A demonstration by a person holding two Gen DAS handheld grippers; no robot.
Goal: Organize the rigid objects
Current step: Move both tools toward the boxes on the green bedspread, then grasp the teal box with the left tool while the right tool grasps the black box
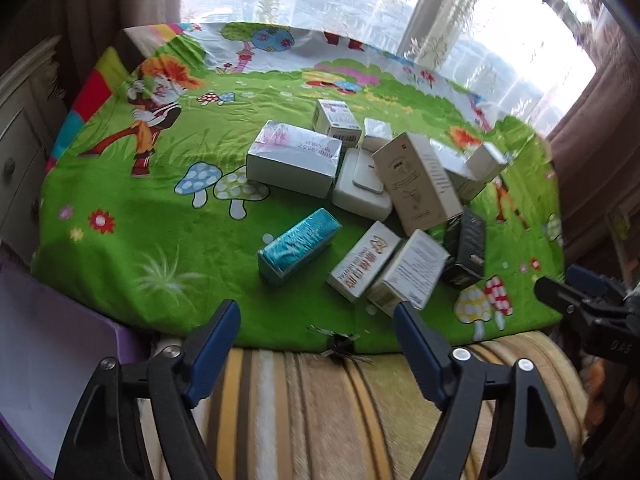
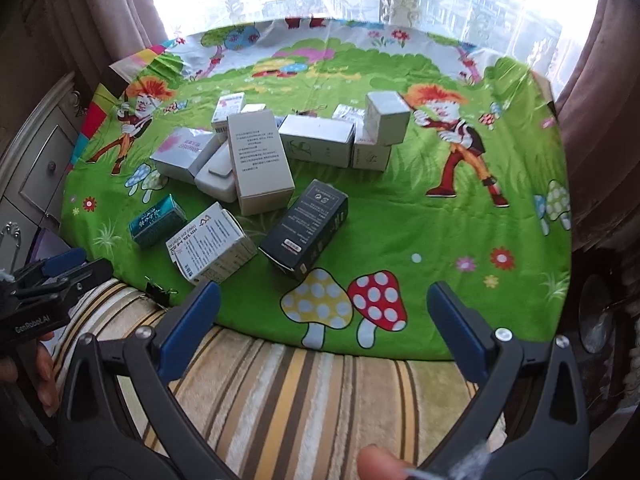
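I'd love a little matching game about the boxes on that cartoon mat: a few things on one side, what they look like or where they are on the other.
Things:
1. teal box
2. black box
3. binder clip
4. left gripper

Descriptions:
A. open, holding nothing
B. lying flat, dark, nearest the spotted mushrooms
C. at the mat's near edge
D. leftmost of the boxes, shiny wrapping

Pairs: 1-D, 2-B, 3-C, 4-A
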